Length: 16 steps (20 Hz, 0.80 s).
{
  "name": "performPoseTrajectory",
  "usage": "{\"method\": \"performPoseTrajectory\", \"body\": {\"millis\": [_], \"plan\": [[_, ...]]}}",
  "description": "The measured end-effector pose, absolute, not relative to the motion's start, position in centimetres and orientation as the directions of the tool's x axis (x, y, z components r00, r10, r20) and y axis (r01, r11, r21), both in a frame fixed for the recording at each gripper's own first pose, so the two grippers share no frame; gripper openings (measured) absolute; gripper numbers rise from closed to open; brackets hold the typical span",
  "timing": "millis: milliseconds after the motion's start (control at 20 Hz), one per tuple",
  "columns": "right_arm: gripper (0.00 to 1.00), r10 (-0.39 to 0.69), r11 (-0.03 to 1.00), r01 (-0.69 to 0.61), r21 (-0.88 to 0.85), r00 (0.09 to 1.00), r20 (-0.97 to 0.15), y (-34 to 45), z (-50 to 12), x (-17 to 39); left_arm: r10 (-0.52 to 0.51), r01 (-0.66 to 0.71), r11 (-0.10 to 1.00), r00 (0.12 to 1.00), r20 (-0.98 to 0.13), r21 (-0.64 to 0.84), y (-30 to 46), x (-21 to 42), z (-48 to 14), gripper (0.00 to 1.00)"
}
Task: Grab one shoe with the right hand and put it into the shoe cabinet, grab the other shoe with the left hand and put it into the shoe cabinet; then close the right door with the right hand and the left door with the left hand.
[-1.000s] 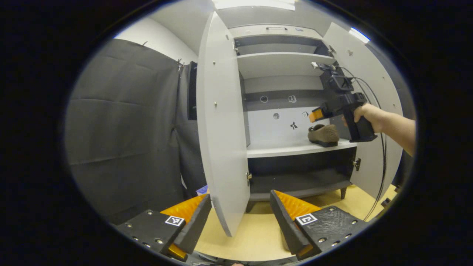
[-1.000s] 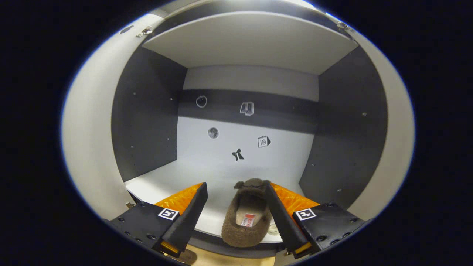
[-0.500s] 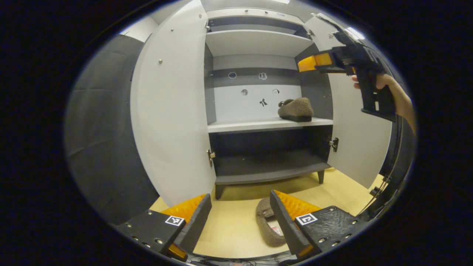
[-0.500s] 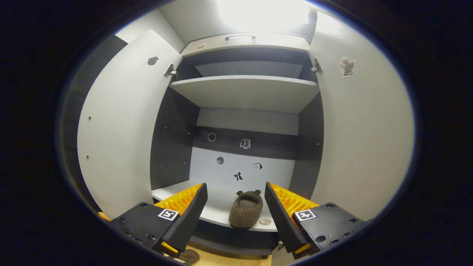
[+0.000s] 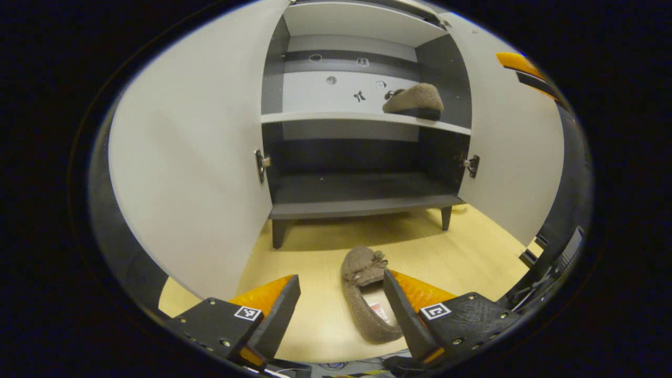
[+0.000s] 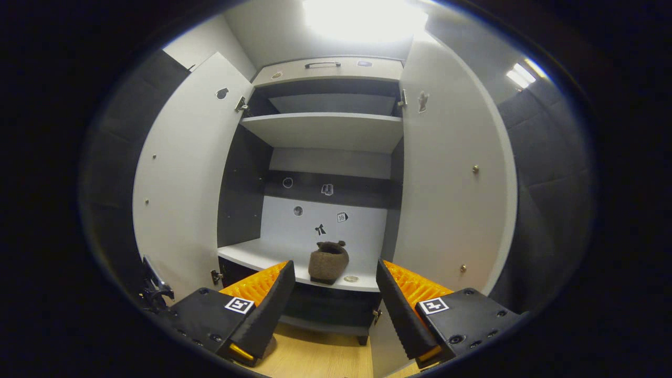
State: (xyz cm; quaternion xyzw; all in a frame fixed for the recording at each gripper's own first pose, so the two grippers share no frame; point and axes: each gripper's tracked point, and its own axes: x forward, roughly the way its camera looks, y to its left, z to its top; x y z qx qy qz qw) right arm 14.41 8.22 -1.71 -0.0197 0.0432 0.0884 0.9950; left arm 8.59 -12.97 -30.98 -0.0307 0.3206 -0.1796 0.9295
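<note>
In the left gripper view, the left hand-held gripper sits at the bottom of the frame with its jaws spread wide and nothing between them. A brown shoe lies on the pale wooden floor at lower centre, its heel end passing just behind the inner edge of the right-hand finger; whether they touch cannot be told. Beyond it the cabinet stands in the upper middle of the frame with both doors swung open: the left door fills the left side, the right door the right. The second shoe rests on the middle shelf, near that shelf's right end, in the upper centre. Small stickers dot the back panel behind it.

In the right gripper view, the right hand-held gripper is also released, jaws apart and empty, at the bottom of the frame. The cabinet is seen from farther off in the centre, the left door and right door both open. The second shoe sits on the middle shelf, heel toward the camera, at centre, well apart from the fingers. A small round object lies on the shelf just beside it, too small to tell.
</note>
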Motion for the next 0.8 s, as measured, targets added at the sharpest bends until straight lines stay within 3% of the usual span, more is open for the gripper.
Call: {"method": "performPoseTrajectory", "body": {"millis": [300,600,800], "plan": [[0.98,0.103,0.994,-0.105,-0.004,0.985,-0.14,4.7,-3.7,11.1,-0.33,0.297,0.94,0.673,-0.662,-0.167,-14.7,8.0,-35.7,0.93],[0.98,0.109,0.994,-0.104,0.035,0.964,-0.243,4.1,-7.3,8.5,-0.281,0.238,0.957,0.637,-0.717,-0.164,-14.7,8.0,-39.6,0.93],[0.98,0.106,0.994,-0.102,0.028,0.963,-0.247,3.6,-7.4,8.0,-0.286,0.229,0.956,0.601,-0.747,-0.182,-14.6,7.7,-41.7,0.92]]}}
